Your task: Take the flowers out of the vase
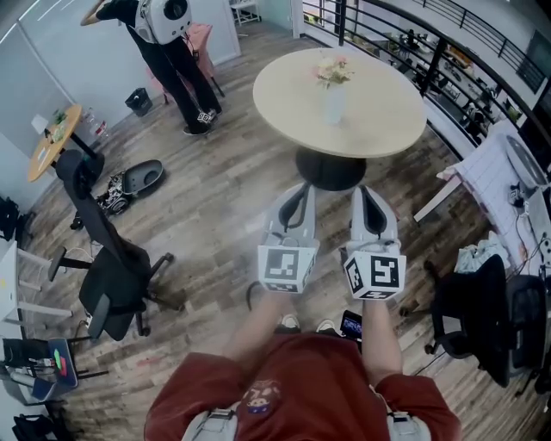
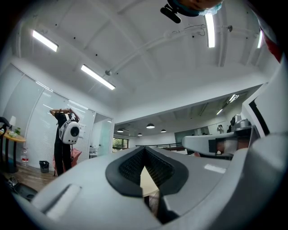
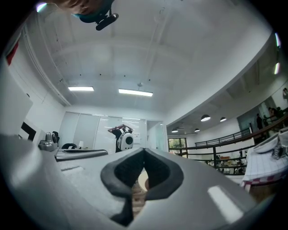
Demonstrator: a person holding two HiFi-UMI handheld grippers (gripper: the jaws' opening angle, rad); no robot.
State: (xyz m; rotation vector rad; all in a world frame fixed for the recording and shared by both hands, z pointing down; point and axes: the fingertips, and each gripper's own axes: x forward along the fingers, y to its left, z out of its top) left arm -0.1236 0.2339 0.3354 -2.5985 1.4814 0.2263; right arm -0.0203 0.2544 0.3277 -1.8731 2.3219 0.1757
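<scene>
Pale pink flowers (image 1: 332, 72) stand in a white vase (image 1: 333, 104) near the middle of a round beige table (image 1: 387, 112) at the top of the head view. Both grippers are held side by side over the wooden floor, short of the table and pointing toward it. The left gripper (image 1: 297, 192) is shut with nothing in it, and its jaws meet at the tips in the left gripper view (image 2: 145, 150). The right gripper (image 1: 369, 195) is likewise shut and empty (image 3: 144, 152). A sliver of the table top shows through each jaw gap. Neither gripper view shows the vase.
The table's dark pedestal base (image 1: 331, 169) lies just ahead of the grippers. A person with a white backpack (image 1: 164, 19) stands at the far left. A black office chair (image 1: 108, 263) is at left, another dark chair (image 1: 473, 319) at right, a railing (image 1: 430, 26) beyond the table.
</scene>
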